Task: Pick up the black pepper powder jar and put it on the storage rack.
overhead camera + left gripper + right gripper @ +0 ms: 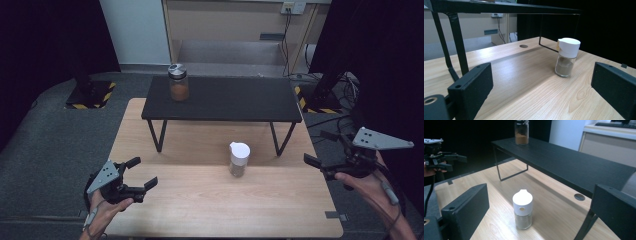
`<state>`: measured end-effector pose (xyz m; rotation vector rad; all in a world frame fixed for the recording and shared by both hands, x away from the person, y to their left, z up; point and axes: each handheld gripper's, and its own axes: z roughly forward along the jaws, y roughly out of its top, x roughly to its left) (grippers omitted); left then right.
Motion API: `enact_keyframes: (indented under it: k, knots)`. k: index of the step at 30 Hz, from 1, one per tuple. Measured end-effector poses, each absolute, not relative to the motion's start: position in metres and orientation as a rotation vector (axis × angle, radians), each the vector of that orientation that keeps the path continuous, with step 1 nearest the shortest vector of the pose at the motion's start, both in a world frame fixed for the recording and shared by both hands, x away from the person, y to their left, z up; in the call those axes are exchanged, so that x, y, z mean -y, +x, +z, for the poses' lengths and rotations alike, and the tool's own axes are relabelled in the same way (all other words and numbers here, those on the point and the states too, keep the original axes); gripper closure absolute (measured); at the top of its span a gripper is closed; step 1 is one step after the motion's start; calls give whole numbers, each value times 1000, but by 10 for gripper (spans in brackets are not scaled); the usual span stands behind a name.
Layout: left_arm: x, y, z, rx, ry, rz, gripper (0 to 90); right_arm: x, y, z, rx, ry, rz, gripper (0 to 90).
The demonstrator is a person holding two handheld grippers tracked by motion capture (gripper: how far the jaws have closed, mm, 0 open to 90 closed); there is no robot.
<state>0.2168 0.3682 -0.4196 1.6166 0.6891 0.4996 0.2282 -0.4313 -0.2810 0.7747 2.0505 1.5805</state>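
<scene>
A small glass shaker [238, 159] with a white cap and greyish powder stands upright on the wooden table [200, 200], just in front of a black shelf [225, 97]. At the shelf's left end stands a glass jar [178, 82] with a metal lid and brown contents. My left gripper [144, 172] is open over the table's near left corner, far from the shaker [567, 60]. My right gripper [320, 148] is open off the table's right edge. In the right gripper view the shaker [522, 210] stands ahead between the open jaws, apart from both, with the jar [521, 132] farther back.
The shelf [564, 157] rests on thin black wire legs [159, 136], with low room beneath it. A round hole [579, 197] is set in the tabletop under the shelf. Grey carpet surrounds the table; stand bases with hazard tape [90, 95] sit at the back corners.
</scene>
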Motion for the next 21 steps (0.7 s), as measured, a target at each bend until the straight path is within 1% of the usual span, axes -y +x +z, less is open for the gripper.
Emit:
enact_keyframes:
  k: [13, 21]
  knots:
    - [-368, 217, -419, -685, 1622, 502, 28, 407, 264, -283, -2154, 795, 1527, 22]
    - [-368, 217, -419, -683, 1625, 503, 27, 382, 287, -295, -2222, 822, 1497, 23]
